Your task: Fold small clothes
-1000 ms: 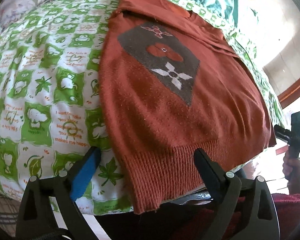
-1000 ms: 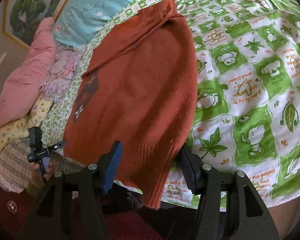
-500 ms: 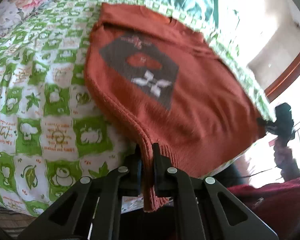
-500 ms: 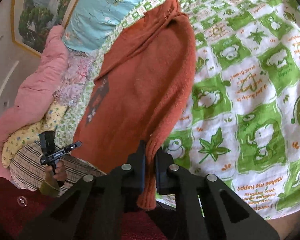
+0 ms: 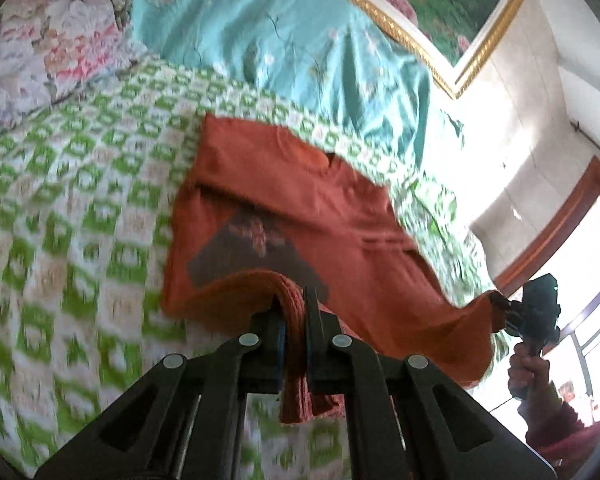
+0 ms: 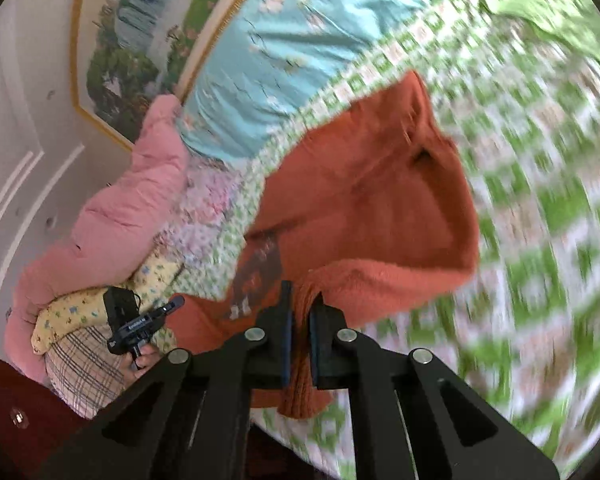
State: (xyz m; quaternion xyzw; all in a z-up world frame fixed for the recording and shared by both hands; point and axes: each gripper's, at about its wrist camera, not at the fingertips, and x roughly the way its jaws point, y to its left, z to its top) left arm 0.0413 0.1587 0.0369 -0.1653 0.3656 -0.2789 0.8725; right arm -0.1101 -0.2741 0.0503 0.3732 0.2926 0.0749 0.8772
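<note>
A rust-orange knitted sweater (image 5: 300,216) with a dark patch on its chest lies on the green-and-white bedspread (image 5: 80,208). My left gripper (image 5: 294,312) is shut on the left corner of its ribbed hem and holds it lifted over the body. My right gripper (image 6: 300,312) is shut on the other hem corner of the sweater (image 6: 364,208), also lifted. The right gripper also shows at the far right of the left wrist view (image 5: 504,312), pinching the hem. The left gripper shows in the right wrist view (image 6: 172,306).
A teal quilt (image 5: 284,40) and floral pillows (image 5: 48,52) lie at the head of the bed, under a gold-framed painting (image 5: 440,12). A pink duvet (image 6: 112,220) and a plaid pillow (image 6: 84,364) are piled at the left. A window (image 5: 572,264) is at the right.
Both grippers closed on the hem corners, then lifted them up and forward toward the collar. The lower half of the sweater now arches over the chest patch.
</note>
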